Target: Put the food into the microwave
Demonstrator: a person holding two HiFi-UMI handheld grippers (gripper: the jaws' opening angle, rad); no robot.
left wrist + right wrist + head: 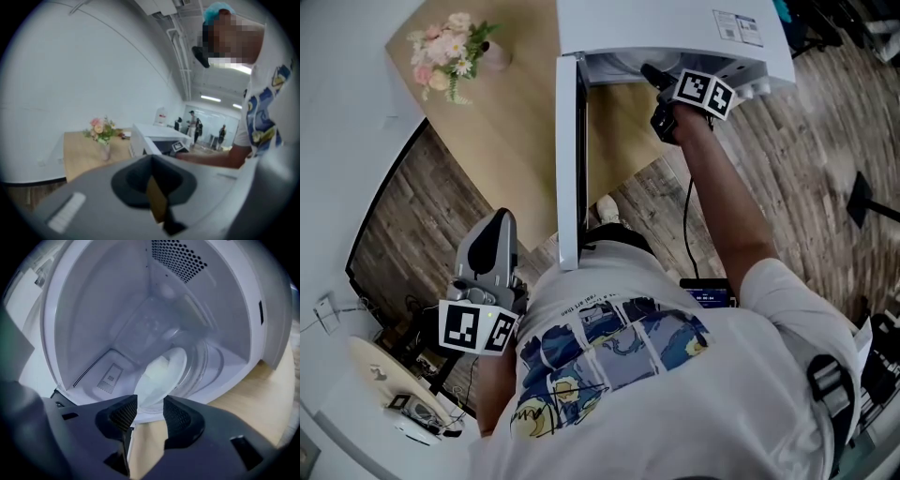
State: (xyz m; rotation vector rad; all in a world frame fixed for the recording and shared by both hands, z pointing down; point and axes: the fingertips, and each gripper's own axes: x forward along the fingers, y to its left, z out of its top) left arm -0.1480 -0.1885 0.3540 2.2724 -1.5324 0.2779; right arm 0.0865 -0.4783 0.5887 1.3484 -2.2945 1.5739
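Right gripper [149, 405], jaws apart and empty, faces food [158, 373] inside the microwave [93, 310]; left gripper [499, 225] closed.

Free room above plate [178, 364] in microwave [93, 310]

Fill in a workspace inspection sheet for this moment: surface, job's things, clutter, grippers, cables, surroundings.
Surface: wooden table, carrying the microwave and a vase.
Job's things: white microwave, door open; white plate with pale food lies on the glass turntable inside.
Clutter: flower vase near the table's far corner.
Grippers: right gripper at the microwave's opening, jaws apart, nothing between them; left gripper held low at the person's side, jaws together, empty.
Cables: black cable hanging below the right arm.
Surroundings: wood-look floor; people standing far off.
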